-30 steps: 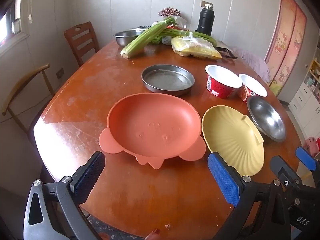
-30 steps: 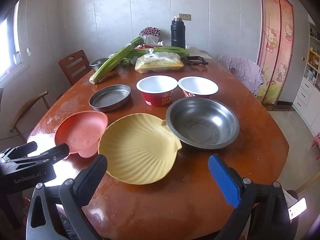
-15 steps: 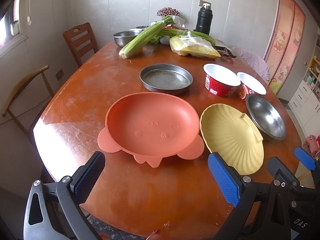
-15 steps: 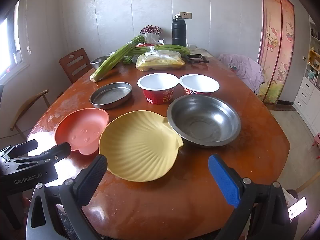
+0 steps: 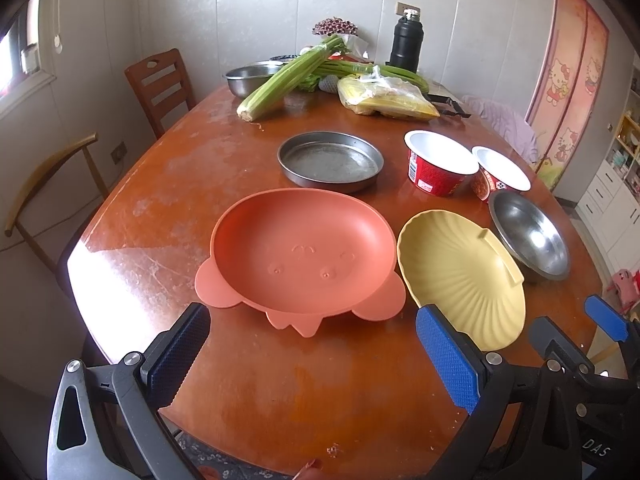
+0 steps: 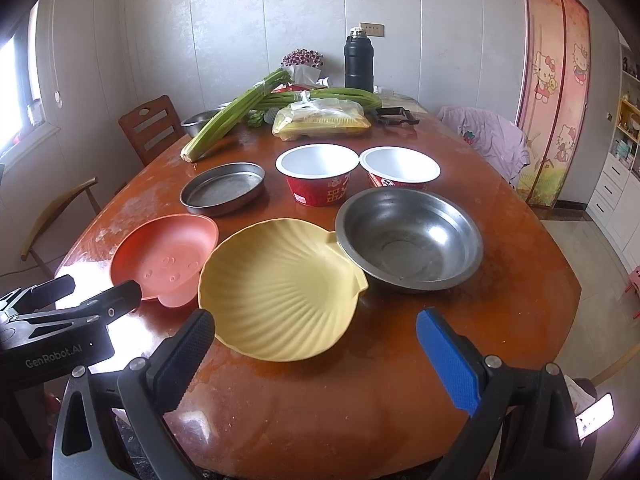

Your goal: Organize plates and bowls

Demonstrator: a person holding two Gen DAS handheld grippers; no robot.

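Note:
An orange animal-face plate (image 5: pixel 302 248) lies on the wooden table (image 5: pixel 160 208), just ahead of my open, empty left gripper (image 5: pixel 316 356). A yellow shell-shaped plate (image 6: pixel 280 288) lies ahead of my open, empty right gripper (image 6: pixel 316 354), touching a steel bowl (image 6: pixel 410 240) on its right. Behind them stand a flat steel pan (image 6: pixel 223 188) and two red paper bowls (image 6: pixel 318 174), (image 6: pixel 400 170). The orange plate also shows in the right wrist view (image 6: pixel 166 256), and the yellow plate in the left wrist view (image 5: pixel 460 272).
At the far end lie celery (image 5: pixel 288 76), a bagged food packet (image 5: pixel 388 98), a steel basin (image 5: pixel 250 76) and a black flask (image 5: pixel 406 46). Wooden chairs (image 5: pixel 158 88) stand on the left. The table's near edge is just under both grippers.
Both grippers have drifted slightly forward toward the plates. Nothing on the table has moved.

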